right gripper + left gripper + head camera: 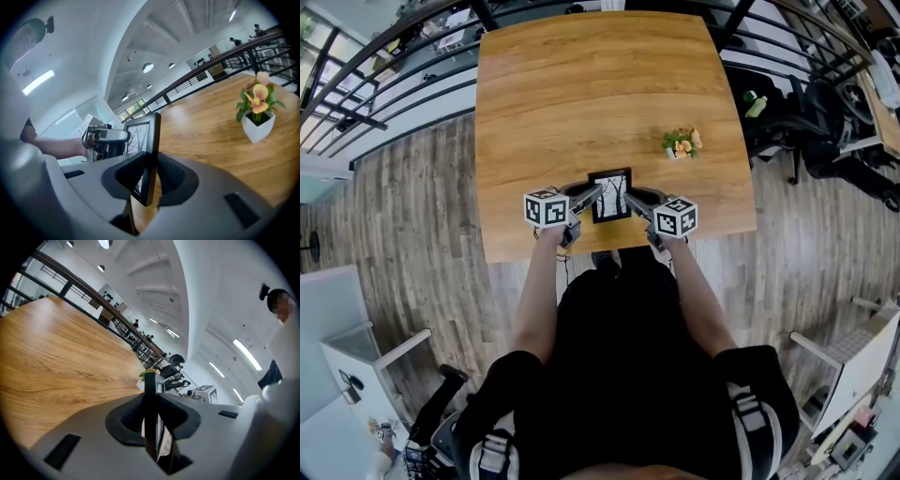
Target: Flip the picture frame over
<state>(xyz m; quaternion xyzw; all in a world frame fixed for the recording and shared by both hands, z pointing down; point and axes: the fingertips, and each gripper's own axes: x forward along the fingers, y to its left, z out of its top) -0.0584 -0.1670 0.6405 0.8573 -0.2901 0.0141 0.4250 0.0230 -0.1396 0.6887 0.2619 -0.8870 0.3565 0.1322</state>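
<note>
Both forearms reach forward from the body and angle inward, so the left tool (592, 197) and the right tool (630, 200) point toward each other over the near edge of the wooden surface (581, 94). Between them sits the picture frame (610, 195). Each tool's jaws are clamped on one black side edge, and the frame's picture side shows from above. A small potted flower (682, 142) stands beyond the right tool, well apart from it.
</note>
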